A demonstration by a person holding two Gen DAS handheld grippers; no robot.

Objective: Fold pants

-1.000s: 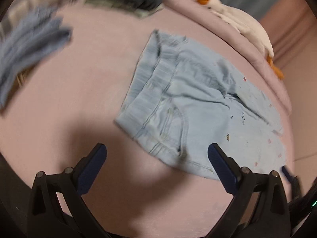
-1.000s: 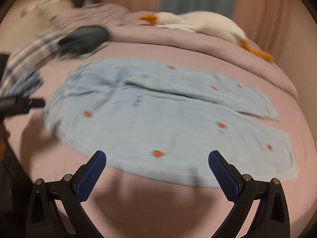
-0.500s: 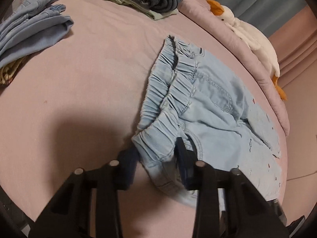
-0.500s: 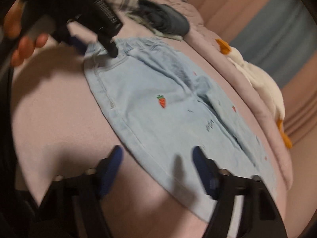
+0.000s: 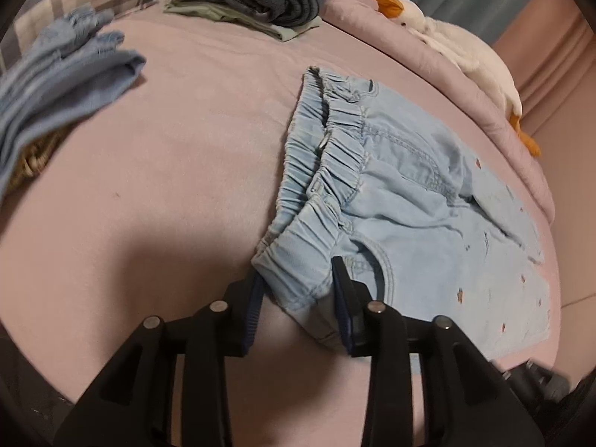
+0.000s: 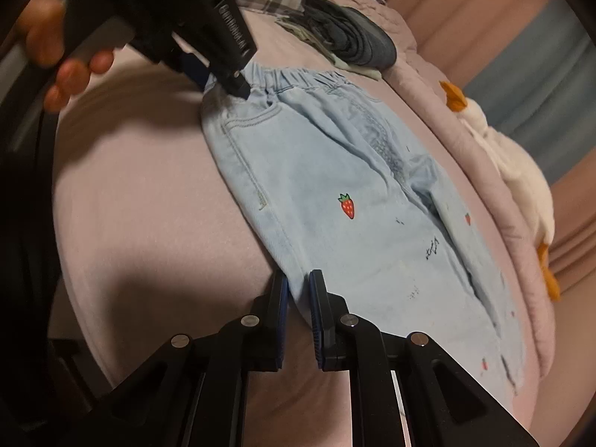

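Pants (image 5: 428, 201) waistband corner hidden between left gripper (image 5: 296, 300) fingers (image 5: 341, 290)

**Hidden and cut off**

Left gripper (image 5: 298, 294) fingers are covering the pants (image 5: 428, 231) waistband corner. The right gripper (image 6: 298, 298) is hiding the side seam it is clamping. Leg hems are running out of the frame. Folded blue clothes (image 5: 56, 85) are blurring at the left edge, partly cut off.

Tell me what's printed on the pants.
Small red strawberries with green tops on light blue denim pants, plainest in the right wrist view.
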